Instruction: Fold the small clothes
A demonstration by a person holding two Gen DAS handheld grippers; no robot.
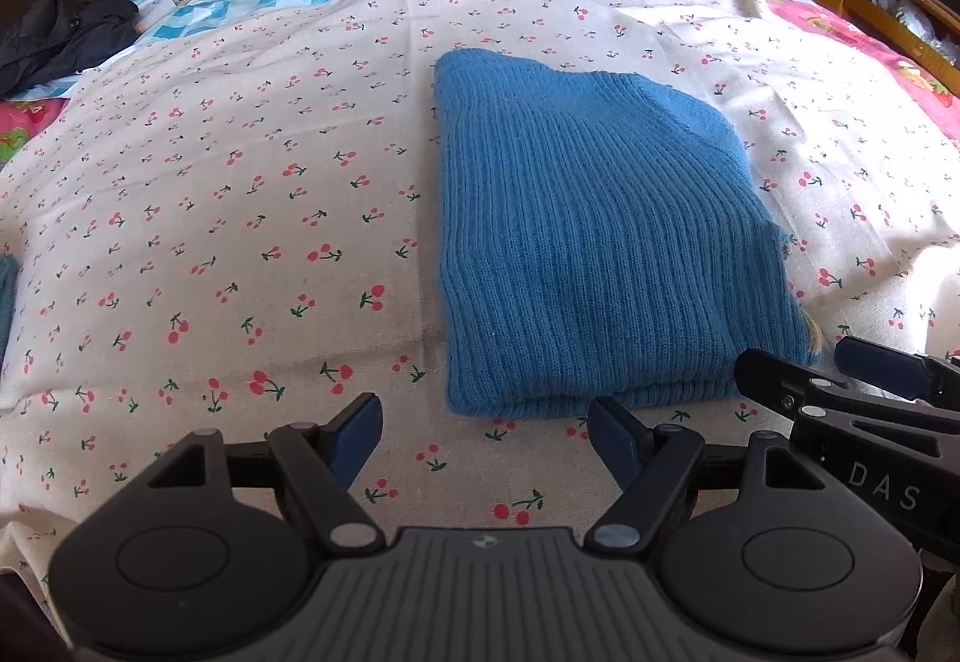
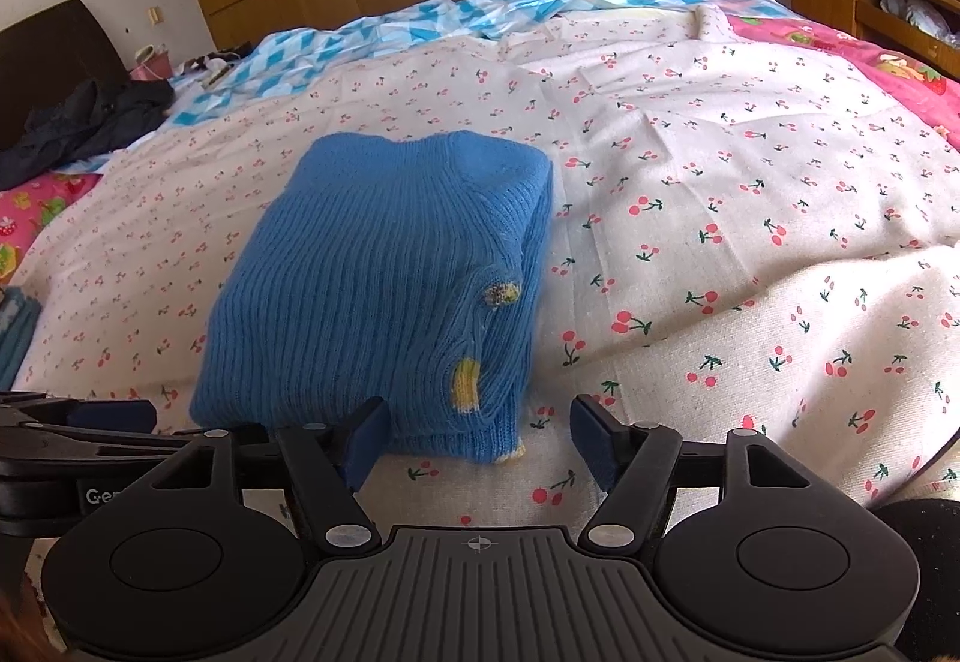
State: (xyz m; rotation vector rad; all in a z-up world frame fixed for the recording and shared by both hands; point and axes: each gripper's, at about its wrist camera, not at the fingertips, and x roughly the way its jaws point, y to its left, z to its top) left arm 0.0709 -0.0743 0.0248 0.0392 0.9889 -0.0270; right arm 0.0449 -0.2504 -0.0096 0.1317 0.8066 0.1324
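On bed (image 1: 240, 182) | sweater (image 1: 588, 242) lies folded | left gripper (image 1: 485, 437), right gripper (image 2: 477, 437) spread, empty | knit judged soft, light, floppy | near hem best pinched

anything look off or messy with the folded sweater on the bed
Nothing stands out. The blue knit sweater lies folded in a neat rectangle on the cherry-print sheet. Both tongs, left and right, are open and empty beside its near edge.

A wide bed (image 2: 750, 134) under a cream cherry-print cotton sheet carries a folded blue ribbed knit sweater (image 2: 372, 296) near its front; a crumpled dark garment (image 2: 78, 122) lies far left; a blue-white diamond-patterned cloth (image 2: 372, 38) lies behind.
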